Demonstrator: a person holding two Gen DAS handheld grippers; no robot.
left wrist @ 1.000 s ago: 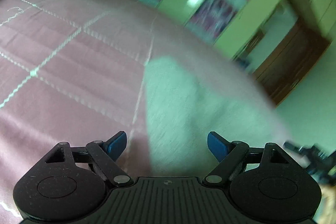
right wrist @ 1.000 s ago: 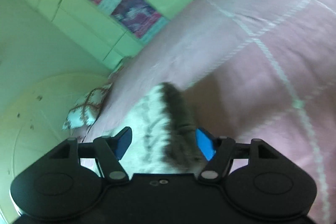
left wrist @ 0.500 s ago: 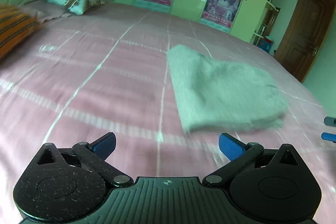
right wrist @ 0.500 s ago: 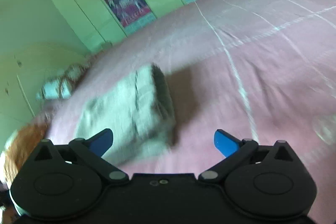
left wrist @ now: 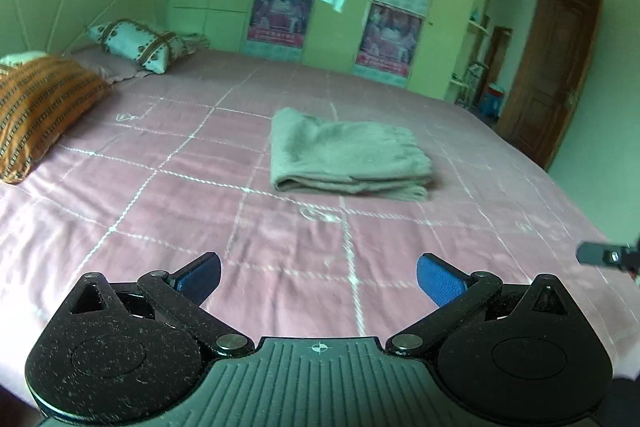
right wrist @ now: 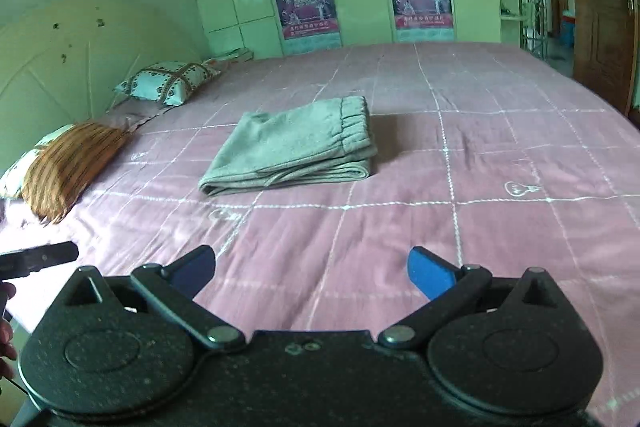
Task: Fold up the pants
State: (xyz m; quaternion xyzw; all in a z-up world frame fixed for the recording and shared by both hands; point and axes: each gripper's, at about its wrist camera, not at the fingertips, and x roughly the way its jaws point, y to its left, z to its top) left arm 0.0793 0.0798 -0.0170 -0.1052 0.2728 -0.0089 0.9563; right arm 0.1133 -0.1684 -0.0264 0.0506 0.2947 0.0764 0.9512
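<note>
The left gripper [left wrist: 318, 277] and the right gripper [right wrist: 312, 269] both stand wide apart with nothing between their blue pads [left wrist: 438, 285], and both hang above the near part of the bed [left wrist: 160, 227], well apart from the pants [left wrist: 346, 157]. The grey pants lie folded in a flat stack near the middle of the pink checked cover, with the elastic waistband [right wrist: 354, 121] on the right side. Far to the left, an orange striped pillow [left wrist: 38, 107] and a patterned pillow [left wrist: 138, 43] rest at the head of the bed.
</note>
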